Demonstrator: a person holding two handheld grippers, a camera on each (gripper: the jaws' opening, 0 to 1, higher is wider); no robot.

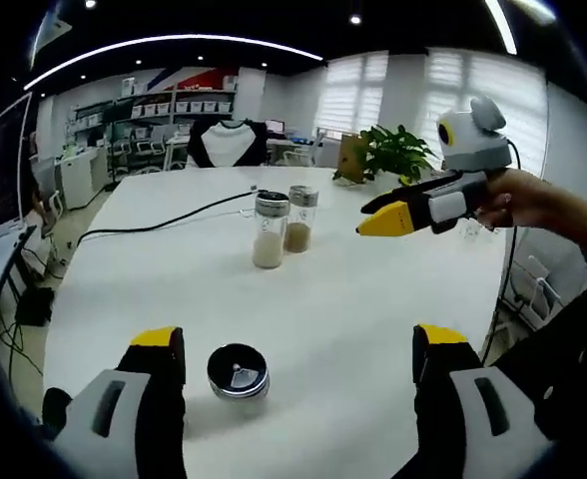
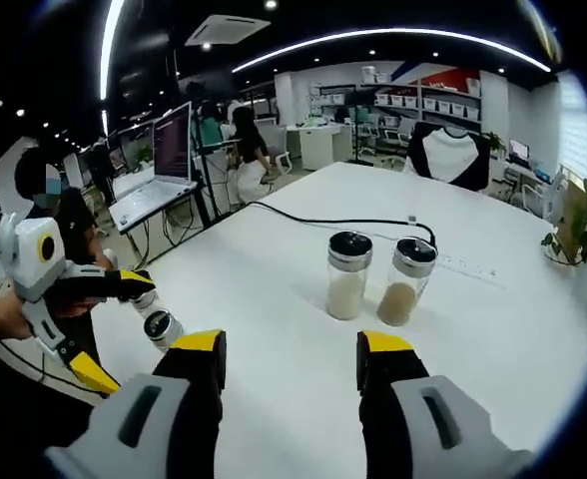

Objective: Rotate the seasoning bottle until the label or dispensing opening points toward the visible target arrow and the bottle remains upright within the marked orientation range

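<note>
Two clear seasoning bottles with shiny caps stand upright side by side mid-table: one with pale powder, one with brown powder. A third bottle sits near the table's edge, its dark cap toward me. My left gripper is open, its jaws wide on either side of this bottle without touching it. My right gripper is open and empty, held above the table a short way in front of the standing pair.
A black cable runs across the white table to a power strip behind the bottles. A potted plant stands at the far corner. A person sits beyond the table's left edge near desks with laptops.
</note>
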